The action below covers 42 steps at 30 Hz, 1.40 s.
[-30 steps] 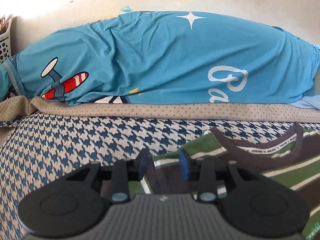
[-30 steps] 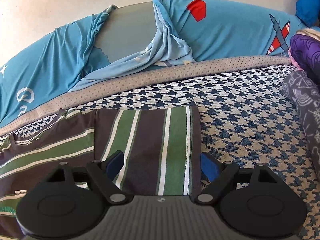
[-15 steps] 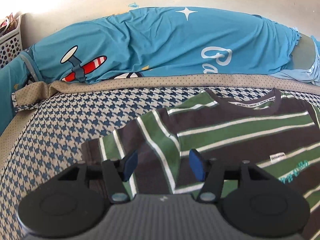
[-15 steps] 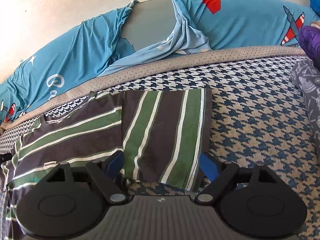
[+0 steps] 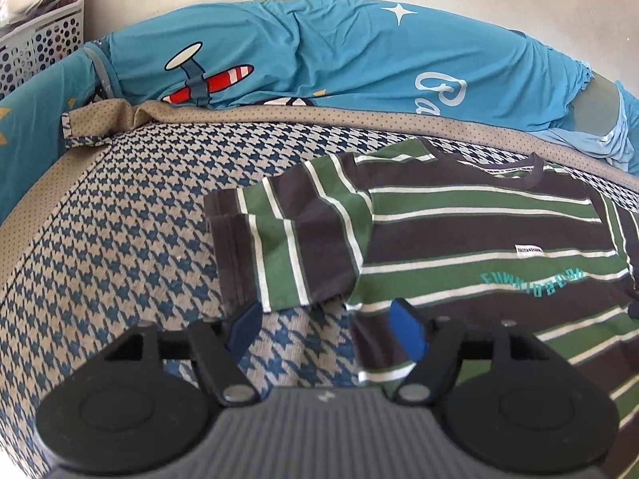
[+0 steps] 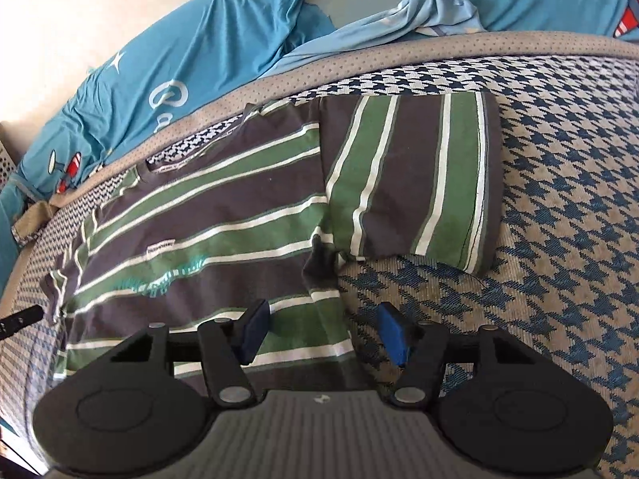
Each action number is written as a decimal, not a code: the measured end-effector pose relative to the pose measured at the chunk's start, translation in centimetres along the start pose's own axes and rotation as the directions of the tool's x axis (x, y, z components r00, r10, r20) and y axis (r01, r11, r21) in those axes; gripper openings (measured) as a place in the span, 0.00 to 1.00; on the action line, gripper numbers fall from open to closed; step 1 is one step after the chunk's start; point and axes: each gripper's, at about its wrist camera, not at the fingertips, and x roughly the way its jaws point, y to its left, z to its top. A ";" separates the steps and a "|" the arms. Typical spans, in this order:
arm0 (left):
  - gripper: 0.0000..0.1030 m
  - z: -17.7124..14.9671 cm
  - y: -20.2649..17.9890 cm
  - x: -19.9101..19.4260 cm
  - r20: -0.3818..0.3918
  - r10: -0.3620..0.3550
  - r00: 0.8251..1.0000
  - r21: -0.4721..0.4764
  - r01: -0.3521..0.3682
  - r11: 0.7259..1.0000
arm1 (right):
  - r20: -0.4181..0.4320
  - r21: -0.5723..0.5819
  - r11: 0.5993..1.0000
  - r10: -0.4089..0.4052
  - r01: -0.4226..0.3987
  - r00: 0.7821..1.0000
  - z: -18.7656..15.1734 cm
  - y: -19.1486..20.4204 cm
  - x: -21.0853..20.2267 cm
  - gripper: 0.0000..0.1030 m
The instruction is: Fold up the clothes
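Note:
A T-shirt point(image 5: 479, 231) with green, dark and white stripes lies flat, front up, on the houndstooth bedspread point(image 5: 139, 219). Its left sleeve point(image 5: 287, 239) is spread out sideways. My left gripper point(image 5: 325, 329) hovers just below that sleeve, jaws opening, with bedspread and the shirt's side edge beneath the gap and nothing gripped. In the right wrist view the shirt point(image 6: 207, 231) has its right sleeve point(image 6: 415, 183) spread out flat. My right gripper point(image 6: 323, 331) sits over the shirt's right side edge below that sleeve. Its jaws are closing, and the pads do not press the cloth.
A long blue bolster point(image 5: 319, 52) with aeroplane prints runs along the wall behind the shirt. A white perforated basket point(image 5: 40, 48) stands at the far left corner. The bed cover's beige dotted border point(image 5: 359, 119) edges the bedspread. Houndstooth cover point(image 6: 559, 239) extends right of the shirt.
The left gripper drew back from the left sleeve, its jaws widening, and the sleeve now lies flat. The right gripper pulled back below the right sleeve, tilted down, and its jaws narrowed.

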 end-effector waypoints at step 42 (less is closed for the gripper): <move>0.83 -6.9 -3.4 -3.6 0.064 0.086 0.994 0.122 -0.093 0.988 | 0.072 0.120 0.992 -0.035 0.027 0.997 -4.2 -2.9 -5.7 0.23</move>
